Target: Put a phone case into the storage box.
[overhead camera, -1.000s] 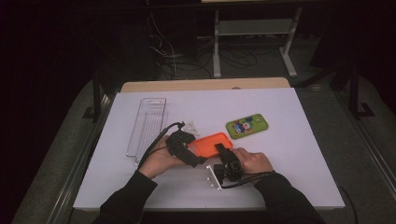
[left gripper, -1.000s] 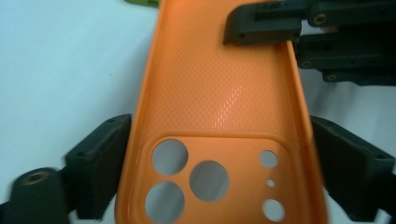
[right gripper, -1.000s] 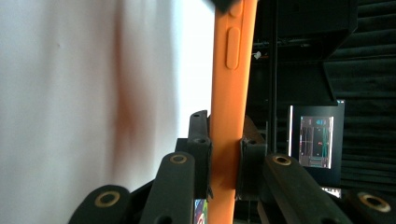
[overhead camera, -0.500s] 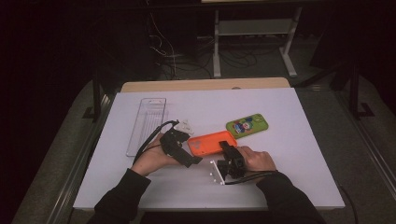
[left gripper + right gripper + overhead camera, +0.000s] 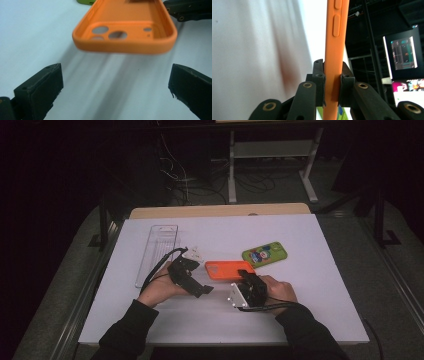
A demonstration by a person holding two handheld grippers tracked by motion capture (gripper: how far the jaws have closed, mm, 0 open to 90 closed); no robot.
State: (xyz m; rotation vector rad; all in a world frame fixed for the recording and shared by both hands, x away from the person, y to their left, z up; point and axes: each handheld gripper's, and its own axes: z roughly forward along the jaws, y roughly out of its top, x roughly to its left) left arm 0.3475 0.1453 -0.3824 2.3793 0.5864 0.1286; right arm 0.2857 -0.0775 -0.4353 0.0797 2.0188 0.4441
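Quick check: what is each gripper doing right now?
Left gripper: open, jaws just opened, nothing between them.
Right gripper: closed on the edge of the orange phone case.

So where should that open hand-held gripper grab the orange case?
Probably the camera-hole end of the orange case, straight ahead of the left hand-held gripper. That end hangs free above the table, open side up, and looks narrower than the open jaws. The right hand-held gripper clamps its far end.

**Bright table, dark room**

A white table top glows under overhead light, with a strip of pale wood along its far edge. Beyond it, darkness: a light metal shelf frame stands far right, tangled cables trailing over grey floor.
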